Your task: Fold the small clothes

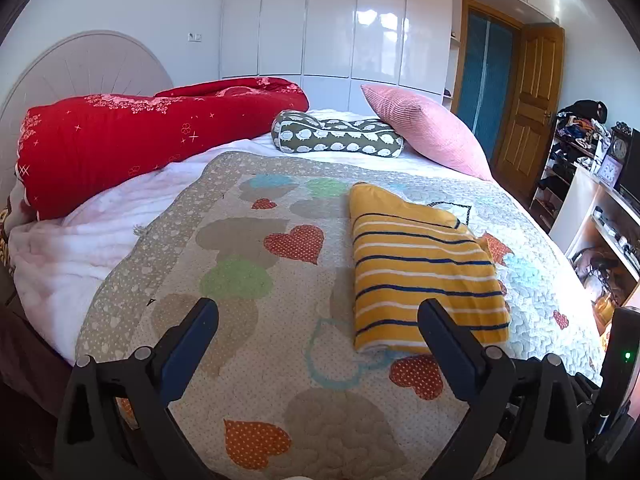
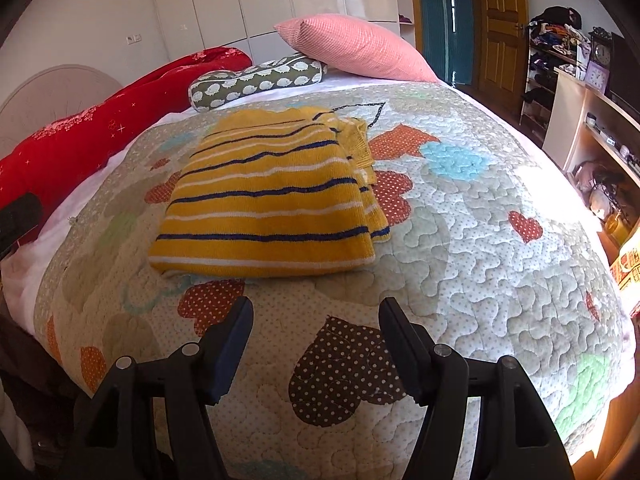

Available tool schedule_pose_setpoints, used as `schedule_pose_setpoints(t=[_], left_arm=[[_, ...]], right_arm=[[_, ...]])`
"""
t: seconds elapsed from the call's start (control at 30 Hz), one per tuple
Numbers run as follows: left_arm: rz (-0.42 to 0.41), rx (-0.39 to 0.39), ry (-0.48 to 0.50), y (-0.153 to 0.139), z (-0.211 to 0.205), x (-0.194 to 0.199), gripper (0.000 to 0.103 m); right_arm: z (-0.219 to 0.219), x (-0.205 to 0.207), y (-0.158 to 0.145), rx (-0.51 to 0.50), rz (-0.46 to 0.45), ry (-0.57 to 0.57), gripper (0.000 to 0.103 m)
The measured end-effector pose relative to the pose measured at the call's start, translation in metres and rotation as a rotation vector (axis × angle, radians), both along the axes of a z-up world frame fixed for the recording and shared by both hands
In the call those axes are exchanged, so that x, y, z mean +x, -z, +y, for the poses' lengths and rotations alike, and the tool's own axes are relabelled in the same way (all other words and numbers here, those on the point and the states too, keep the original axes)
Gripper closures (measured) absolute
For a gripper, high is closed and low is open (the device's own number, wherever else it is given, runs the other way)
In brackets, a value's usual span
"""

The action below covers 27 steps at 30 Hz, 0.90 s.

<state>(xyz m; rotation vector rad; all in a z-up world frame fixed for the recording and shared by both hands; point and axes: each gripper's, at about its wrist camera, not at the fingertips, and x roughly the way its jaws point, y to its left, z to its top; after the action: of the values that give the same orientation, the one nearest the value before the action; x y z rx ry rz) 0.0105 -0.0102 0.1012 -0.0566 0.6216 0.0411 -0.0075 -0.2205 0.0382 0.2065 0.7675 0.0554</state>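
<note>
Sweater (image 1: 424,268), yellow with navy and white stripes, lies folded flat on the quilt (image 1: 256,360). My left gripper (image 1: 318,320) is spread wide, holding nothing; sweater at its 1 o'clock, near edge just behind the right fingertip. My right gripper (image 2: 316,316) is also released and empty, hovering over the quilt; sweater at 12 o'clock, near, not touching. No readable labels or writing. Pink pillow (image 2: 352,50) far at 12.

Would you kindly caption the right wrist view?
Open right gripper above quilt, facing folded striped yellow top.
</note>
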Motion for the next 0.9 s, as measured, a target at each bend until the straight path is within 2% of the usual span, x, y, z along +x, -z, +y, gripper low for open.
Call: schedule_pose_setpoints(t=[0.1, 0.2, 0.23, 0.3, 0.33, 0.43, 0.47, 0.53, 0.63, 0.7, 0.77, 0.9], left_arm=[[-0.029, 0.008, -0.049, -0.004, 0.013, 0.002, 0.003], [-0.075, 0.016, -0.085, -0.011, 0.023, -0.003, 0.000], [-0.089, 0.025, -0.095, -0.013, 0.024, -0.005, 0.000], [-0.110, 0.074, -0.116, -0.016, 0.021, -0.008, 0.000], [-0.116, 0.105, -0.122, -0.018, 0.018, -0.009, 0.000], [-0.115, 0.144, -0.100, -0.019, 0.007, -0.011, 0.000], [-0.102, 0.138, -0.085, -0.018, 0.004, -0.010, 0.000], [-0.055, 0.130, -0.051, -0.011, -0.002, -0.006, 0.000], [0.050, 0.102, -0.011, 0.009, -0.007, 0.002, 0.000], [0.126, 0.080, 0.007, 0.024, -0.009, 0.006, 0.000], [0.181, 0.061, 0.013, 0.038, -0.010, 0.007, 0.000], [0.249, 0.043, 0.025, 0.056, -0.011, 0.008, 0.000]], right_arm=[[0.006, 0.007, -0.007, -0.033, -0.038, 0.007, 0.034], [0.004, -0.002, -0.027, -0.041, -0.164, 0.047, 0.033], [0.002, -0.007, -0.036, -0.050, -0.213, 0.072, 0.031], [0.001, -0.019, -0.056, -0.109, -0.319, 0.160, 0.007], [0.001, -0.025, -0.065, -0.148, -0.379, 0.205, 0.003], [0.004, -0.040, -0.080, -0.272, -0.547, 0.352, 0.001], [0.003, -0.040, -0.082, -0.290, -0.565, 0.389, 0.001], [-0.007, -0.028, -0.080, -0.248, -0.505, 0.363, 0.001], [-0.026, -0.002, -0.063, -0.130, -0.306, 0.295, 0.001], [-0.030, 0.003, -0.044, -0.091, -0.214, 0.276, 0.001], [-0.026, 0.004, -0.025, -0.119, -0.150, 0.255, 0.001], [-0.003, -0.005, -0.009, -0.197, -0.134, 0.180, 0.001]])
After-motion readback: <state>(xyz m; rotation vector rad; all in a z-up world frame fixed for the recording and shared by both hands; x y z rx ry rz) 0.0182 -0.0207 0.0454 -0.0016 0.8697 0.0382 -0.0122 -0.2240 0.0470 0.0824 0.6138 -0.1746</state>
